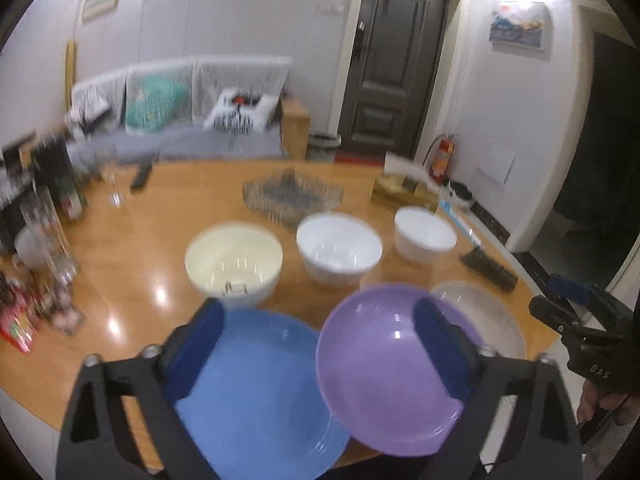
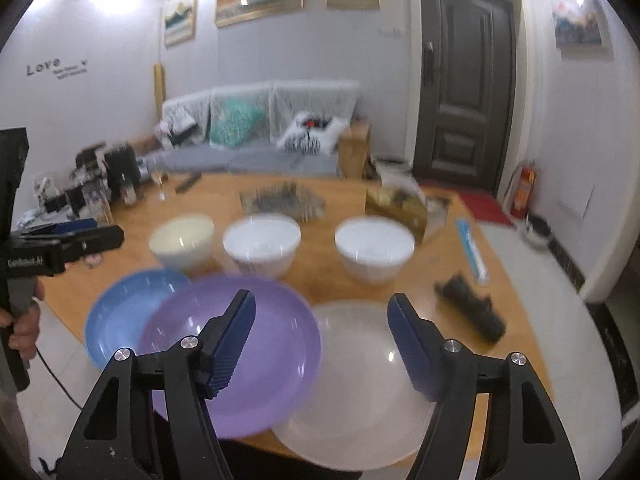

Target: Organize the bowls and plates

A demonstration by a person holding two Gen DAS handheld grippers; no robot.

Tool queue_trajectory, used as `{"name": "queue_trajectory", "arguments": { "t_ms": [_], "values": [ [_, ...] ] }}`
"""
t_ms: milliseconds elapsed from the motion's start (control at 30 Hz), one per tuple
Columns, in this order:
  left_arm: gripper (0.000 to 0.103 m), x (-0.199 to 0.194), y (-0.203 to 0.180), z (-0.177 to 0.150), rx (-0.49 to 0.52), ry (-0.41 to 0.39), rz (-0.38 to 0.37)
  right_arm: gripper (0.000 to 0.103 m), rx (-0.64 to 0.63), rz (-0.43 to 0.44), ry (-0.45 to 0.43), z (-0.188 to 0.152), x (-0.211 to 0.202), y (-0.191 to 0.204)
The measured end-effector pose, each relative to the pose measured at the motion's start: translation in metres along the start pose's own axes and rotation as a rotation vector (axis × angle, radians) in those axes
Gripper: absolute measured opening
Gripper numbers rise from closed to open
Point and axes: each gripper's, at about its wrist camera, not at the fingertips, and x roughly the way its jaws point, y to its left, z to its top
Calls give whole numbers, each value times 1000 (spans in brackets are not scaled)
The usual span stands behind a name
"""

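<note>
Three plates lie along the near edge of the wooden worktop (image 2: 332, 284): a blue plate (image 2: 120, 312) at left, a purple plate (image 2: 280, 340) overlapping it, and a white plate (image 2: 360, 380) at right. Behind them stand a cream bowl (image 2: 182, 242) and two white bowls (image 2: 262, 246) (image 2: 374, 248). The left gripper (image 1: 320, 344) and right gripper (image 2: 322, 344) hover with fingers spread, pinching nothing.
</note>
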Motion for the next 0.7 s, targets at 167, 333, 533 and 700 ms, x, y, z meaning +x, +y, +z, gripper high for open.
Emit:
{"name": "queue_trajectory", "arguments": {
  "t_ms": [167,333,533,700],
  "values": [
    [60,42,14,-31,-58,128,-39,58,11,-1,122,-32,36,-2],
    [43,70,16,-53,-93,198,-80,56,53,9,188,-53,60,-6],
    [30,78,12,-59,-101,210,-76,46,82,27,232,-60,78,-4],
    [19,77,14,-56,-104,215,-79,38,105,56,244,-64,83,-5]
  ]
}}
